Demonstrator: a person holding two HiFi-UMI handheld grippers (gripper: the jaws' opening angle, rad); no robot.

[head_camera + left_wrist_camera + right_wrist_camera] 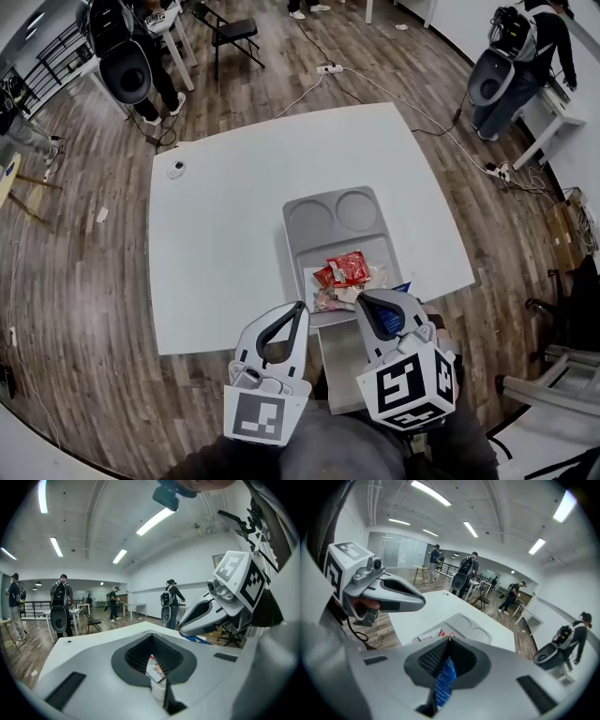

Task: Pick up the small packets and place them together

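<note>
**Fig.** L & R grippers, each loaded, near the tray.

- **Right gripper** (449, 640): jaws drawn almost fully together, pinching a blue packet (444, 681) that hangs edge-on betw. the pads.
- **Left gripper** (152, 637): jaws likewise closed on a small white printed packet (156, 667) (print too small to read).
- **Position:** both tools are held above the table's near edge, side by side, tips toward the near end of the grey tray (292, 217).
- **Other packets** (349, 272): heaped in the tray's near rectangular compartment, red ones among them.
- **Tray:** rests on the white table (216, 234).

**Step in hand (as judged):** carry both packets to the heap so all lie together.

**To do it well:**
- Hold the pinch firm until each packet is low over the heap.
- Approach w/ tips angled down.
- Lower one gripper at a time so the jaws don't knock each other.
- Open only once the packet touches the pile. Thin foil may cling to a pad, or flutter outside the compartment if let go from high up.
</note>
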